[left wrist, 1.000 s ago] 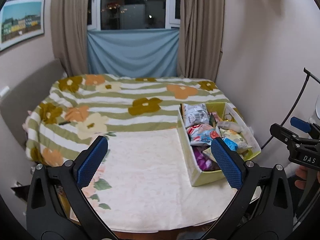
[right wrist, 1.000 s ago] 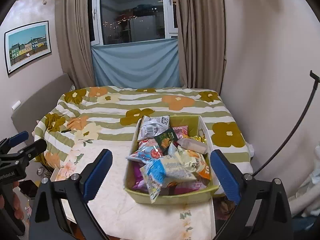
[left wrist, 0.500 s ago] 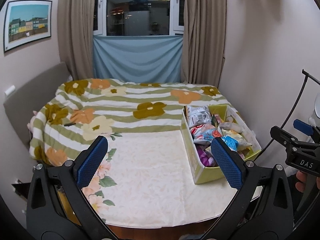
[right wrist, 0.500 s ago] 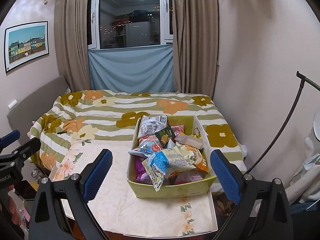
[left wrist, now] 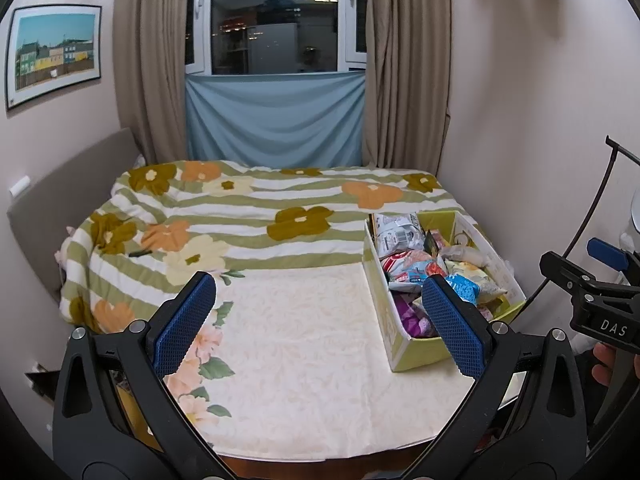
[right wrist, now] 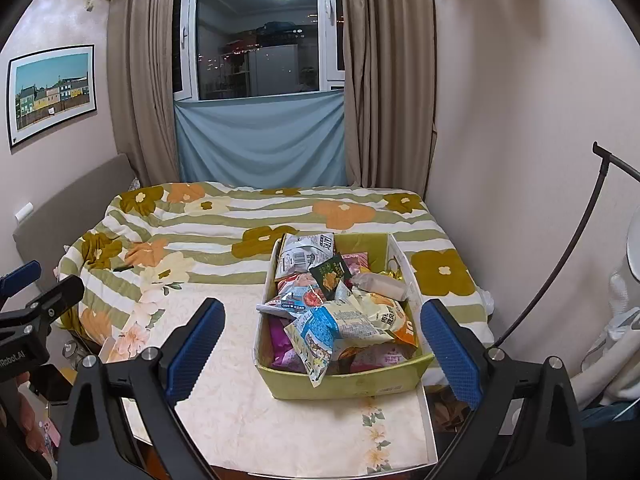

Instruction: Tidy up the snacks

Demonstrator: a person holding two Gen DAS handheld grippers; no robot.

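Several light, crinkly snack bags (right wrist: pixel 340 320) fill the box (right wrist: pixel 344 384); pinch one by its sealed edge; both tongs (left wrist: pixel 318 324) (right wrist: pixel 320 346) gape wide, empty.

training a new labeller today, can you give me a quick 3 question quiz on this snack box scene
1. True or false: the left gripper is shut on a snack packet.
2. Where does the green cardboard box of snack packets stand?
A. on the flowered bedspread
B. on the cream floral tablecloth
C. on the floor
3. Fill in: the packet hanging over the box's near wall, as the right gripper sees it, is the ____ and white packet.

Key
1. False. Both grippers are open and hold nothing.
2. B, on the tablecloth, towards its right side.
3. Blue: the blue and white packet overhangs the near wall.
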